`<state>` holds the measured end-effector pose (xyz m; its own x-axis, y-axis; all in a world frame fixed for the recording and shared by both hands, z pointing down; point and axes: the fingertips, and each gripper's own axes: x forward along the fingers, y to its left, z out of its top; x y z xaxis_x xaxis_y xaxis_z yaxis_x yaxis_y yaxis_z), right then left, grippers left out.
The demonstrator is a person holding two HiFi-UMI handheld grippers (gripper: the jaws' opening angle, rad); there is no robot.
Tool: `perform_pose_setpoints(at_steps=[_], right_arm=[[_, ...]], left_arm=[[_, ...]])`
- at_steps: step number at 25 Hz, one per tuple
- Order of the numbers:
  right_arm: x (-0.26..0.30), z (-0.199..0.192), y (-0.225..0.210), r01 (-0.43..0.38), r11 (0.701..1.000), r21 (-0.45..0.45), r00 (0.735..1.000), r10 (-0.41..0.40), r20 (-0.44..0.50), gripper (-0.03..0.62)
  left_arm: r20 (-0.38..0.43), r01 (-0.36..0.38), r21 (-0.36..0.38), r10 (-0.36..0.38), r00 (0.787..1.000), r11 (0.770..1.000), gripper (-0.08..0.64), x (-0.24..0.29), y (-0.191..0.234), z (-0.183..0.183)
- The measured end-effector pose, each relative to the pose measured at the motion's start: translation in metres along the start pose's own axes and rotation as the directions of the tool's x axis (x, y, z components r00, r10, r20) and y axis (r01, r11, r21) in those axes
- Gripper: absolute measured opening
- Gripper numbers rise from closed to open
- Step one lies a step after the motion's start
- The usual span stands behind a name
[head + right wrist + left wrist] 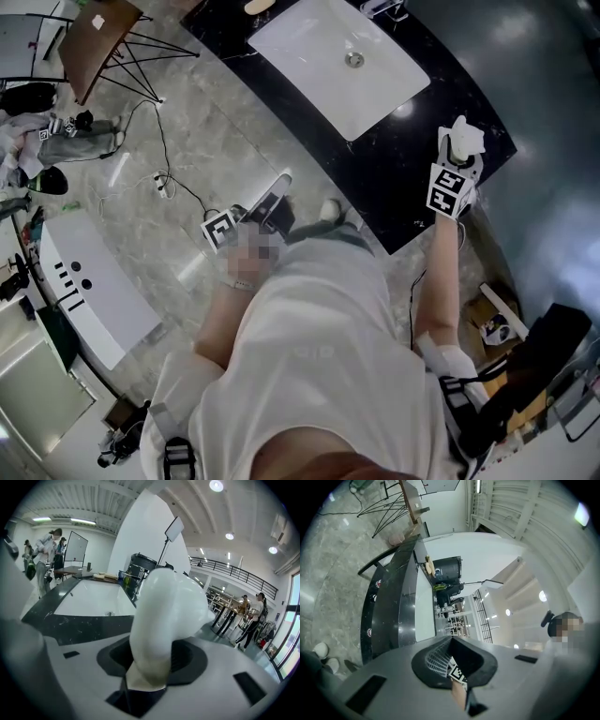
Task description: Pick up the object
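Closest to the head camera is my white shirt (319,356), with both arms reaching out past it. From up there I see both claws at once. The left claw (277,187) is out over the grey marble floor (187,141), just short of the long black stone counter (394,187). The right claw (457,161) is over the counter's right end, well to the right of the white rectangular sink basin (319,56).

The right gripper view adds what the head view only hints at. The smooth white lumpy soft object (164,606) stands right between my jaws, rising out of the dark recess and hiding part of the counter and sink beyond. The jaws stand wide, closed on its lower end, so it sits at the claw's tip above the black counter. From overhead it is only a white tuft past the marker cube.

The left gripper view shows the counter side-on, with the sink as a pale strip. There my ribbed pads meet at their tips, gripping nothing.
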<state>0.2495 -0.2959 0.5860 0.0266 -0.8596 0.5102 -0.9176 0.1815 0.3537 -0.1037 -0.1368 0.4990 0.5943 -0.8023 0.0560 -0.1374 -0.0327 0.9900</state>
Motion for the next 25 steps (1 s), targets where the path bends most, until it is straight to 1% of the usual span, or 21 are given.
perform_pose_setpoints(at_steps=[4,7,9,13,17,19,21,23,25], right_arm=[[-0.004,0.007,0.008,-0.009,1.0,-0.003,1.0,0.009,0.011,0.181],[-0.008,0.019,0.016,-0.029,1.0,0.012,0.999,0.028,0.045,0.17],[-0.01,0.028,0.026,-0.063,0.998,0.03,0.996,0.06,0.072,0.16],[-0.019,0.044,0.046,-0.14,0.988,0.07,0.984,0.131,0.12,0.16],[-0.034,0.063,0.063,-0.22,0.967,0.129,0.964,0.196,0.18,0.16],[-0.043,0.074,0.071,-0.279,0.943,0.181,0.947,0.238,0.217,0.158],[-0.053,0.084,0.081,-0.347,0.907,0.237,0.924,0.287,0.254,0.158],[-0.063,0.092,0.093,-0.424,0.857,0.294,0.894,0.342,0.29,0.158],[-0.073,0.1,0.105,-0.502,0.788,0.357,0.857,0.396,0.329,0.158]], left_arm=[[0.011,-0.002,-0.002,0.002,1.0,1.0,0.006,-0.004,0.002,0.002],[0.017,-0.001,-0.005,0.002,1.0,1.0,0.006,-0.007,0.002,0.003],[0.017,0.0,-0.006,0.0,1.0,1.0,0.006,-0.007,0.003,0.003],[0.015,0.007,-0.009,-0.006,1.0,1.0,0.006,-0.007,0.002,0.002],[0.015,0.014,-0.009,-0.014,1.0,1.0,0.006,-0.008,0.001,0.0],[0.014,0.019,-0.009,-0.019,1.0,1.0,0.006,-0.009,-0.001,-0.001],[0.012,0.025,-0.007,-0.025,1.0,1.0,0.006,-0.01,-0.003,-0.004],[0.01,0.03,-0.005,-0.029,1.0,1.0,0.006,-0.012,-0.004,-0.006],[0.009,0.033,-0.002,-0.033,0.999,0.999,0.006,-0.015,-0.005,-0.007]])
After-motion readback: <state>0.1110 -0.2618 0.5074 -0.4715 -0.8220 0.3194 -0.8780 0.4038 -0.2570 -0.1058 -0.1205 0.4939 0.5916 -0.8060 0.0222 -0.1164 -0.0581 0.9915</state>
